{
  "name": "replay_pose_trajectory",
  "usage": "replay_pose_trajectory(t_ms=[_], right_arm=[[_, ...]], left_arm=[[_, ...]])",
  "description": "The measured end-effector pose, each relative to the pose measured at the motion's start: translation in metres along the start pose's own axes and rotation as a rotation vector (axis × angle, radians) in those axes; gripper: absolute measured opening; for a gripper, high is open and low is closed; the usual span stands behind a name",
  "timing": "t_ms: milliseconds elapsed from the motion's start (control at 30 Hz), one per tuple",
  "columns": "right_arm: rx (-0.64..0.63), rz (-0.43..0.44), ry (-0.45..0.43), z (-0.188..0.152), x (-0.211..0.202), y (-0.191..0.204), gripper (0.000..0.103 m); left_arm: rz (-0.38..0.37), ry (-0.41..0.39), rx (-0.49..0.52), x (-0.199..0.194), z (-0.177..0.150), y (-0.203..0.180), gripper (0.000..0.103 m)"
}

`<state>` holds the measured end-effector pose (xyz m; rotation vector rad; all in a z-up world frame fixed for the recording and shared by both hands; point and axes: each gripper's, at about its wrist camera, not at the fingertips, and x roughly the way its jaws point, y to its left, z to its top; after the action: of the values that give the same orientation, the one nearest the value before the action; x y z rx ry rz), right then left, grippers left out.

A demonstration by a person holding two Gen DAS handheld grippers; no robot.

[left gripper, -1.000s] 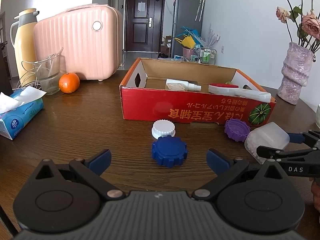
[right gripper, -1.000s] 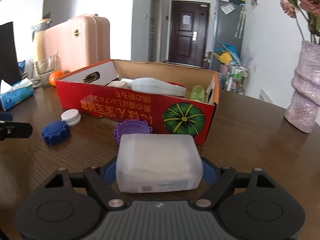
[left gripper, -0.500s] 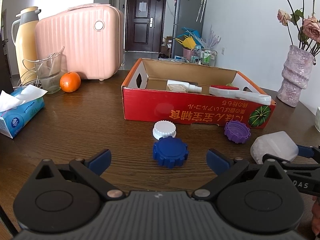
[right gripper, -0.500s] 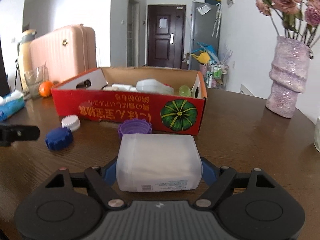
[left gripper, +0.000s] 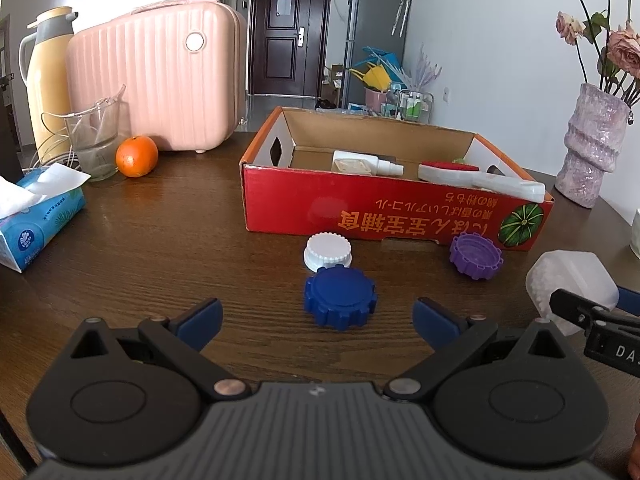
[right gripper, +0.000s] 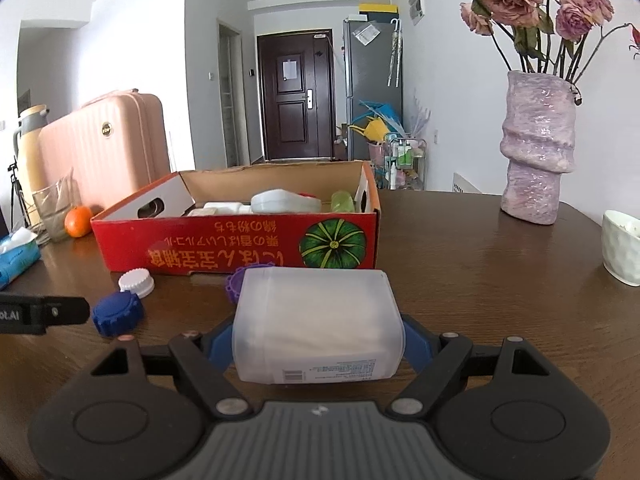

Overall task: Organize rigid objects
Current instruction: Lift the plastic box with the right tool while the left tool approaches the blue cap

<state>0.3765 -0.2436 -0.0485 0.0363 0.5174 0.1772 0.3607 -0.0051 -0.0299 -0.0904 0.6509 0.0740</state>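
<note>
1. Our right gripper is clamped on the frosted tub, held above the table in front of the red box.
2. Our left gripper stands apart, empty, over the blue cap.
3. White cap and purple cap lie beside the box.

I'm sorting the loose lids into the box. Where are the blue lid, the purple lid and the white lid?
blue lid (left gripper: 339, 298), left wrist view, centre of its flat top.
purple lid (left gripper: 475, 255), left wrist view, middle of its top.
white lid (left gripper: 327, 250), left wrist view, centre of its top face.
</note>
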Motion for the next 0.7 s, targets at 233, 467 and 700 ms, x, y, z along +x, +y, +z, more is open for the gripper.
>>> replay_pose_trajectory(t_ms=[233,467,700], right_arm=[[0.006,-0.007,-0.007,-0.001,-0.001,0.002,0.081],[0.030,-0.022,-0.025,0.000,-0.003,-0.001,0.081],[0.036,-0.038,-0.029,0.000,-0.003,0.001,0.081]], left_arm=[[0.013,0.028,0.017,0.011,0.000,-0.002,0.103],[0.031,0.055,0.034,0.032,0.005,-0.005,0.103],[0.022,0.101,0.041,0.054,0.010,-0.008,0.103]])
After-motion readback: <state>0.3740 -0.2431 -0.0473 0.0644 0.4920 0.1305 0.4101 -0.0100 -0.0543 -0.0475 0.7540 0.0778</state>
